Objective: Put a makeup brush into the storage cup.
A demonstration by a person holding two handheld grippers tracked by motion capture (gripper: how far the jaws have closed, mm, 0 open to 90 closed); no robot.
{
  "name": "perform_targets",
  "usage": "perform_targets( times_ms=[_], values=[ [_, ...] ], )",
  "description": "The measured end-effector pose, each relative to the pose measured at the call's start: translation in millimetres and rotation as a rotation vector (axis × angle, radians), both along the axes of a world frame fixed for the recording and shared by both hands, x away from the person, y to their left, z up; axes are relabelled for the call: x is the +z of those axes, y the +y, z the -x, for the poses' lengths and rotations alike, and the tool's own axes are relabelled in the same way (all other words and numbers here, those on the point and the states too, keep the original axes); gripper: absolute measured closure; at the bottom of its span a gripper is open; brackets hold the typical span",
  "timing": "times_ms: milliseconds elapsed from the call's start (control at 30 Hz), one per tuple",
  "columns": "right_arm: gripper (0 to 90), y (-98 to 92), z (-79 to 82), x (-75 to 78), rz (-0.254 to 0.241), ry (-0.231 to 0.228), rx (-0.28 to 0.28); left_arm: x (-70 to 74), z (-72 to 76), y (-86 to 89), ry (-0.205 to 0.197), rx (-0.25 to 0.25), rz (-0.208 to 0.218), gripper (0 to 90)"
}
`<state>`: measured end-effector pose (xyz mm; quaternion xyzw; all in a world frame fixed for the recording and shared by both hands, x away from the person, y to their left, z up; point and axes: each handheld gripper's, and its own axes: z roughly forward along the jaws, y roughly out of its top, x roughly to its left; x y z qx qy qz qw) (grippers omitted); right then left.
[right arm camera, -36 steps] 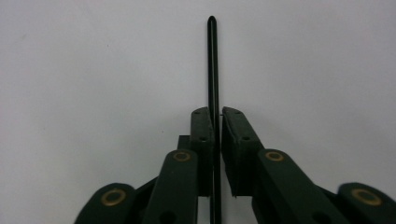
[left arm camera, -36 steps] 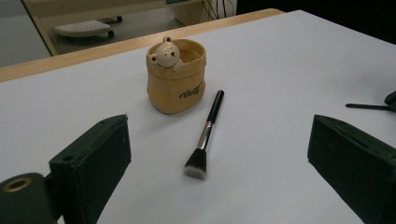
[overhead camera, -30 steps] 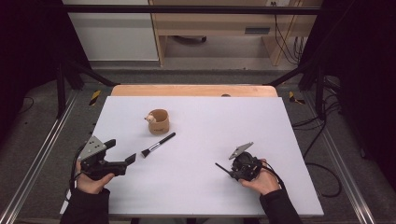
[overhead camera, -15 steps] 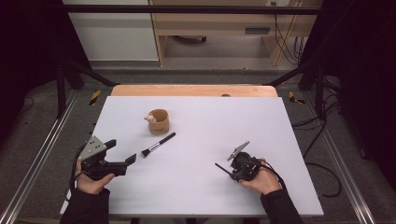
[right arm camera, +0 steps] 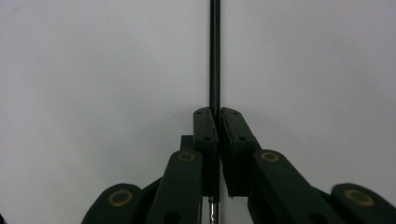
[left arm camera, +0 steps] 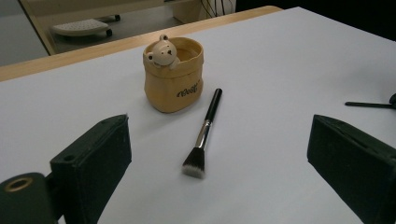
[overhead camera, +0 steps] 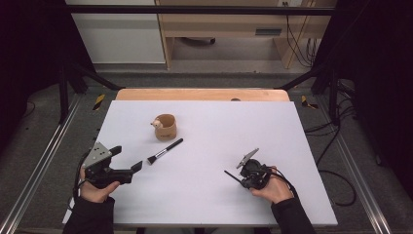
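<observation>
A tan pot (overhead camera: 165, 127) (left arm camera: 173, 77) with a small bear head on its rim stands upright on the white table (overhead camera: 204, 195). Just in front of it lies a black-handled makeup brush (overhead camera: 164, 151) (left arm camera: 205, 130), bristles toward me. My left gripper (overhead camera: 127, 157) (left arm camera: 219, 140) is open and empty, its jaws wide apart and pointing at the brush from a short way off. My right gripper (overhead camera: 243, 178) (right arm camera: 218, 114) rests low at the table's right. Its jaws have just been closing and are shut on a thin black brush stick (overhead camera: 231, 174) (right arm camera: 215, 51) (left arm camera: 369, 105) that pokes out ahead of them.
A wooden strip (overhead camera: 202, 94) runs along the table's far edge. Black frame rails (overhead camera: 44, 161) flank the table, and cables (overhead camera: 336, 141) lie on the floor at right. Bare white tabletop lies between the two grippers.
</observation>
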<state>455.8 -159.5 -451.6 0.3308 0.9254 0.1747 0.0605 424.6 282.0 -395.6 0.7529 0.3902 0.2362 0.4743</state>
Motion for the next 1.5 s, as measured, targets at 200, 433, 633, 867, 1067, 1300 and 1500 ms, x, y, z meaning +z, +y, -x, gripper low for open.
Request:
perform_targets(
  times_ms=[200, 433, 633, 867, 1067, 1300, 1500],
  values=[
    [85.6, -3.3, 0.4, 6.8, -0.059, -0.009, 0.014, 0.3, 0.3, 0.0, -0.002, 0.000, 0.002, 5.8],
    [85.6, -5.1, 3.3, 27.1, -0.128, -0.046, 0.022, 4.5, 1.8, -9.3, -0.011, -0.035, -0.013, 6.3],
    [85.6, -2.0, 2.7, 46.4, -0.187, -0.073, 0.061, 9.4, 3.2, -26.7, -0.019, -0.090, -0.036, 6.3],
    [85.5, 6.8, 1.4, 65.1, -0.234, -0.084, 0.114, 15.4, 5.3, -50.0, -0.033, -0.160, -0.087, 6.5],
    [85.5, 16.0, 0.2, 74.4, -0.243, -0.072, 0.154, 21.9, 3.7, -67.5, -0.038, -0.201, -0.136, 6.5],
    [85.5, 25.4, -2.0, 79.7, -0.239, -0.049, 0.196, 26.2, 2.1, -84.1, -0.043, -0.239, -0.213, 6.6],
    [85.5, 31.1, -5.1, 84.1, -0.239, -0.036, 0.228, 29.5, 2.4, -102.4, -0.056, -0.280, -0.283, 6.9]
  ],
)
